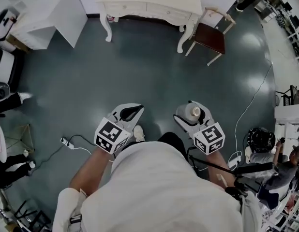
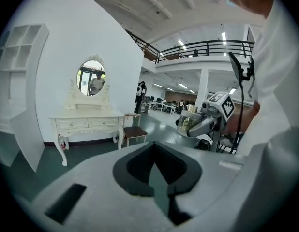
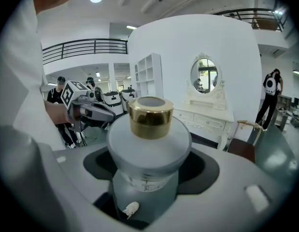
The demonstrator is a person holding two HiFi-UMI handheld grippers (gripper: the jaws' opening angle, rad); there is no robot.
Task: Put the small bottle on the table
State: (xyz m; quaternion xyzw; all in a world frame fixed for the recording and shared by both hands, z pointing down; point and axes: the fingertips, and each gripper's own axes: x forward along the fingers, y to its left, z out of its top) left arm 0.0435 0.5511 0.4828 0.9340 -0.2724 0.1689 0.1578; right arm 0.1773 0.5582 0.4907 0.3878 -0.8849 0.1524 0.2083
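Observation:
A small frosted bottle (image 1: 193, 112) (image 3: 149, 144) with a gold cap stands upright between the jaws of my right gripper (image 1: 190, 116) (image 3: 149, 178), which is shut on its body. The left gripper view catches the same bottle (image 2: 189, 122) off to the right. My left gripper (image 1: 135, 111) (image 2: 161, 178) is level with the right one, to its left, shut and holding nothing. Both hang over the green floor, well short of the white dressing table (image 1: 149, 4) (image 2: 86, 117) (image 3: 207, 115) straight ahead.
A dark-seated chair (image 1: 210, 37) stands at the table's right end, and a white shelf unit (image 1: 48, 13) to its left. A power strip with cable (image 1: 67, 142) lies on the floor at left. A crouching person (image 1: 265, 146) and a tripod are at right.

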